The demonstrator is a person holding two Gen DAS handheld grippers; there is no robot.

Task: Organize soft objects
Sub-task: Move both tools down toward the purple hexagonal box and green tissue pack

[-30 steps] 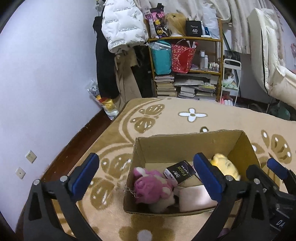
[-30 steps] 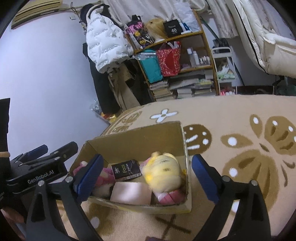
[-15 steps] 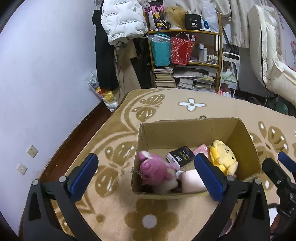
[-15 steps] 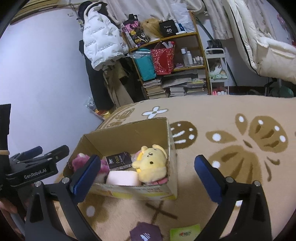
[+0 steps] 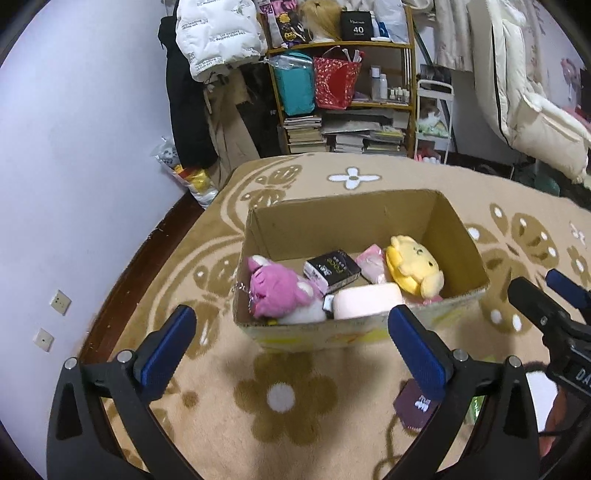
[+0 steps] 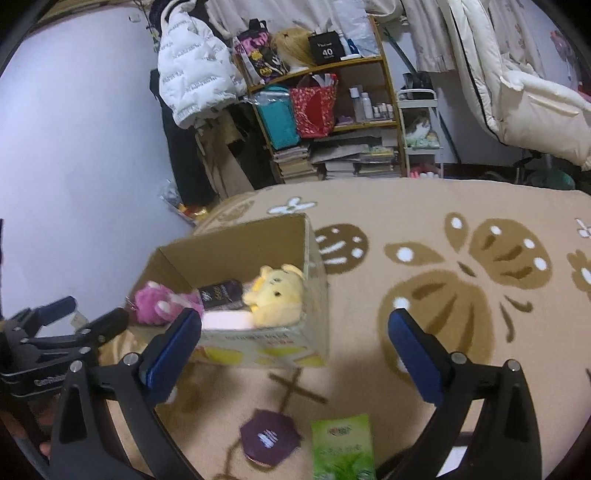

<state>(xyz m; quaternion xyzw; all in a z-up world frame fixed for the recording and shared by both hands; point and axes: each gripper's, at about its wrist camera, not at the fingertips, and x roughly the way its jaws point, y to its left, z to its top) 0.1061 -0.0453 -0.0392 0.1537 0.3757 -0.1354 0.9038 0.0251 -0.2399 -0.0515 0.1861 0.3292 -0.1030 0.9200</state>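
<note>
Both the left gripper (image 5: 291, 349) and right gripper (image 6: 295, 349) gape wide, empty, pulled back since earlier. Ahead of their fingers the box (image 5: 354, 334) holds toys (image 5: 413, 269). A shelf box (image 5: 356, 26) reads "40".

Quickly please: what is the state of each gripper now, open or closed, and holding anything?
Left gripper: open, holding nothing.
Right gripper: open, holding nothing.

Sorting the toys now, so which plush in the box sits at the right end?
The yellow plush, against the right wall of the cardboard box; the pink plush lies at the left end.
</note>
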